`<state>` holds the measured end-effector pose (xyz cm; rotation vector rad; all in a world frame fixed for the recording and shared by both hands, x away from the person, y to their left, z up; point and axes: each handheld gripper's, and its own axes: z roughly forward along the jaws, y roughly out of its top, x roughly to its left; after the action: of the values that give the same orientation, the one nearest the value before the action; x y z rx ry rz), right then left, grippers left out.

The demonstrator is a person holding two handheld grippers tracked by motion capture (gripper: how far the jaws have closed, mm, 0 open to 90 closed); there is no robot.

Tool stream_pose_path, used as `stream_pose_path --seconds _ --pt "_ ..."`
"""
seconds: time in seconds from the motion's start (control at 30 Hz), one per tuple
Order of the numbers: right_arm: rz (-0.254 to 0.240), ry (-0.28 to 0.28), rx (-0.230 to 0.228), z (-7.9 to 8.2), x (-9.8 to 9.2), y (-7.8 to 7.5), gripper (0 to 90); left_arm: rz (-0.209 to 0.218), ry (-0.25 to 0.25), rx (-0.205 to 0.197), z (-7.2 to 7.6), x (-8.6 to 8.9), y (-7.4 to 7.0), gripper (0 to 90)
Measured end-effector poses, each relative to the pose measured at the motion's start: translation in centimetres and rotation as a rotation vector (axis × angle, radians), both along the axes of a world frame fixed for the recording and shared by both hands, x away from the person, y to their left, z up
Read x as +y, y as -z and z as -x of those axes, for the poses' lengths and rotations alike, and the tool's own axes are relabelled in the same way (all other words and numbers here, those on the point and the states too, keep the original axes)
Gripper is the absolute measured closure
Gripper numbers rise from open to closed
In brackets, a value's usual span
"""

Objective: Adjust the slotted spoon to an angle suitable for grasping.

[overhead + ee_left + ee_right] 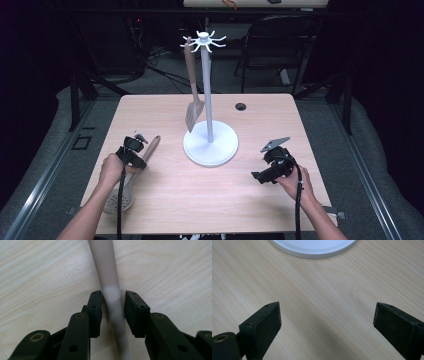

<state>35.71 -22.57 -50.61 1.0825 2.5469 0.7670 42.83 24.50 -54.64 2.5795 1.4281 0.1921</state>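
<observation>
A slotted spoon lies at the table's left, its perforated head (119, 200) near the front edge and its beige handle (152, 145) pointing toward the stand. My left gripper (134, 150) is down over that handle. In the left gripper view the handle (105, 270) runs between the two pads, and the left gripper (113, 307) is shut on it. My right gripper (264, 171) hovers at the right of the table. Its jaws stand wide apart over bare wood, so the right gripper (327, 325) is open and holds nothing.
A white utensil stand (210, 145) with a round base, tall pole and hooked top stands mid-table; its base rim (314, 247) lies just ahead of the right gripper. A spatula (192, 100) hangs from one hook. A cable hole (241, 106) sits at the back.
</observation>
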Motion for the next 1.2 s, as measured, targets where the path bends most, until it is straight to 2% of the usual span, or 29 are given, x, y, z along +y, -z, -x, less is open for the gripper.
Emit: stream_pose_path --seconds 0.23,0.33,0.43,0.67,0.7,0.83,1.03,1.2 --pt "0.007 -0.002 -0.003 0.0 0.0 -0.1 7.3 0.021 -0.008 0.001 0.0 0.3 0.0 71.6" --pt "0.005 -0.001 -0.001 0.1 -0.1 -0.1 7.4 0.058 -0.012 0.010 0.1 0.5 0.0 72.7" --pt "0.004 0.000 0.000 0.1 -0.2 -0.1 7.4 0.082 -0.015 0.002 0.2 0.6 -0.1 74.0" --pt "0.004 0.001 -0.005 0.1 -0.2 -0.2 7.5 0.155 -0.038 -0.062 1.1 1.5 -0.9 75.9" --pt "0.019 0.002 -0.007 0.1 -0.3 -0.3 7.5 0.168 -0.043 -0.075 1.2 1.7 -1.0 76.0" --pt "0.003 0.002 -0.008 0.1 -0.2 -0.2 7.6 0.221 -0.065 -0.104 1.9 2.4 -1.6 76.2" --pt "-0.003 0.003 0.000 -0.1 -0.2 -0.1 7.6 0.267 -0.069 -0.161 2.9 3.1 -2.4 76.2" --pt "0.003 0.001 -0.003 0.0 -0.2 -0.2 7.6 0.284 -0.064 -0.202 3.6 3.5 -3.0 76.3"
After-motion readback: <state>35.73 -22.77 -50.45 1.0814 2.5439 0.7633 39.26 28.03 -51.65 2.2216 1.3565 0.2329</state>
